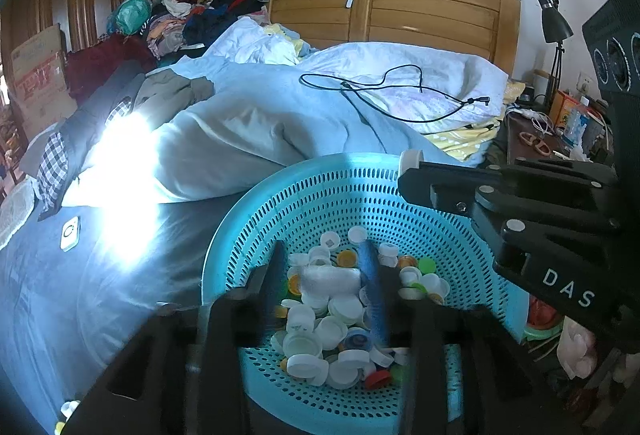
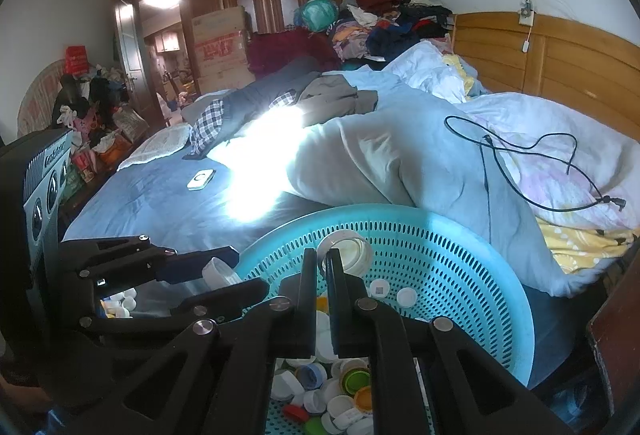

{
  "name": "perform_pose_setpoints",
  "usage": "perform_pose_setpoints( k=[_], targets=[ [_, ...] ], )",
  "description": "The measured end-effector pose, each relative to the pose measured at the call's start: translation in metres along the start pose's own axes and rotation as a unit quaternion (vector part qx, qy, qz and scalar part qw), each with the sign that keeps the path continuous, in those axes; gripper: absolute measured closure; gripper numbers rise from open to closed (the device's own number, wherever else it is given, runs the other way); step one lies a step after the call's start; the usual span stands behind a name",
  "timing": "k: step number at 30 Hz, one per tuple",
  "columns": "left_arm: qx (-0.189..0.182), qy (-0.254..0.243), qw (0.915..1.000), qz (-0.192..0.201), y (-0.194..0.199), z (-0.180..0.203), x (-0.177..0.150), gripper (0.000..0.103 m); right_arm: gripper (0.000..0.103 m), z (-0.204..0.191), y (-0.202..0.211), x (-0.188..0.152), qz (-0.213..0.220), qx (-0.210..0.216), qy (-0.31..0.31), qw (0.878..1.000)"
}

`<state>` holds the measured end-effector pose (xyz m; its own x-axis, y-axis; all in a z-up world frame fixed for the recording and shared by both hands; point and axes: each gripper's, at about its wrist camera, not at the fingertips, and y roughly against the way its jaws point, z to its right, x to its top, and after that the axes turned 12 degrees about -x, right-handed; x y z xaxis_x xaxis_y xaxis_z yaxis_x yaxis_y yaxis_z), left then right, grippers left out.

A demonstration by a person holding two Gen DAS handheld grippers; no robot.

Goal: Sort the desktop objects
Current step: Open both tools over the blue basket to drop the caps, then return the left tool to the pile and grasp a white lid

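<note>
Over the blue basket (image 1: 224,255) on the bed (image 1: 100,295), the left tool (image 1: 322,249) stands released around a light, stiff white cap (image 1: 330,281), while the right tool (image 2: 322,259) is clenched on the thin rim, probably the surest hold, of a second cap (image 2: 352,249).

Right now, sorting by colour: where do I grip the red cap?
Probably across its rim, from above: the red cap lies fairly flat atop the heap, white caps crowd its sides, and the basket wall is close.
</note>
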<state>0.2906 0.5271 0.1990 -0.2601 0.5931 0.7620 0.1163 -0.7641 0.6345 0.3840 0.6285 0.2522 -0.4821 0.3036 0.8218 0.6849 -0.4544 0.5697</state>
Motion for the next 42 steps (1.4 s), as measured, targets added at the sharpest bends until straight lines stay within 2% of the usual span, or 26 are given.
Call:
perform_pose_setpoints(
  k=[1,3,6,8,9,11,13,16,19,21,22,24,26,28,29,31,37,39,41,42],
  targets=[
    [0.001,0.002,1.0000,0.004,0.001,-0.001,-0.001,0.042,0.096,0.000,0.000,0.000,0.000,0.000,-0.001,1.000],
    [0.001,0.007,0.9999,0.008,0.001,-0.003,-0.002,0.042,0.093,0.000,-0.001,0.000,0.001,-0.003,0.000,1.000],
    [0.003,0.010,0.9999,0.009,0.002,-0.005,-0.003,0.041,0.079,0.000,0.000,0.000,0.002,-0.005,0.000,1.000],
    [0.004,0.015,0.9998,0.013,0.005,-0.008,-0.004,0.040,0.066,-0.002,0.001,0.001,0.004,-0.005,0.000,1.000],
    [0.005,0.017,0.9998,0.014,0.008,-0.010,-0.006,0.039,0.063,-0.003,0.002,0.001,0.005,-0.005,0.000,1.000],
    [0.011,0.017,0.9996,0.018,0.019,-0.016,-0.013,0.039,0.047,-0.006,0.004,0.002,0.010,-0.003,0.000,1.000],
    [0.023,0.017,0.9992,0.027,0.039,-0.026,-0.029,0.039,0.045,-0.011,0.009,0.002,0.017,0.006,0.002,1.000],
    [0.058,0.052,0.9964,0.034,0.082,-0.057,-0.085,0.039,0.039,-0.029,0.017,-0.005,0.028,0.023,0.025,0.999],
    [0.098,0.105,0.9889,0.039,0.125,-0.090,-0.151,0.039,0.039,-0.056,0.015,-0.021,0.017,0.056,0.055,0.997],
    [0.130,0.157,0.9780,0.045,0.159,-0.114,-0.204,0.039,0.039,-0.080,0.011,-0.037,0.002,0.078,0.081,0.994],
    [0.150,0.187,0.9699,0.045,0.178,-0.126,-0.234,0.039,0.039,-0.091,0.009,-0.045,-0.007,0.090,0.091,0.992],
    [0.168,0.232,0.9573,0.038,0.200,-0.144,-0.277,0.039,0.039,-0.114,0.004,-0.063,-0.028,0.115,0.107,0.987],
    [0.165,0.288,0.9418,0.053,0.220,-0.166,-0.314,0.039,0.039,-0.138,-0.001,-0.078,-0.050,0.138,0.125,0.981],
    [0.149,0.340,0.9254,0.074,0.232,-0.185,-0.337,0.039,0.039,-0.160,-0.006,-0.091,-0.069,0.157,0.144,0.975],
    [0.145,0.354,0.9202,0.082,0.233,-0.192,-0.343,0.039,0.039,-0.171,-0.007,-0.096,-0.078,0.163,0.154,0.971],
    [0.122,0.367,0.9174,0.095,0.228,-0.203,-0.349,0.039,0.039,-0.190,-0.007,-0.103,-0.087,0.172,0.171,0.966],
    [0.093,0.356,0.9275,0.066,0.191,-0.218,-0.347,0.039,0.039,-0.211,-0.001,-0.108,-0.092,0.166,0.193,0.963],
    [0.108,0.352,0.9286,0.047,0.186,-0.220,-0.349,0.047,0.039,-0.215,-0.003,-0.107,-0.097,0.159,0.194,0.963],
    [0.123,0.351,0.9272,0.046,0.189,-0.221,-0.351,0.069,0.039,-0.218,-0.005,-0.108,-0.101,0.153,0.194,0.964],
    [0.123,0.354,0.9256,0.051,0.192,-0.221,-0.352,0.069,0.039,-0.220,-0.006,-0.108,-0.104,0.152,0.194,0.964]
  ],
)
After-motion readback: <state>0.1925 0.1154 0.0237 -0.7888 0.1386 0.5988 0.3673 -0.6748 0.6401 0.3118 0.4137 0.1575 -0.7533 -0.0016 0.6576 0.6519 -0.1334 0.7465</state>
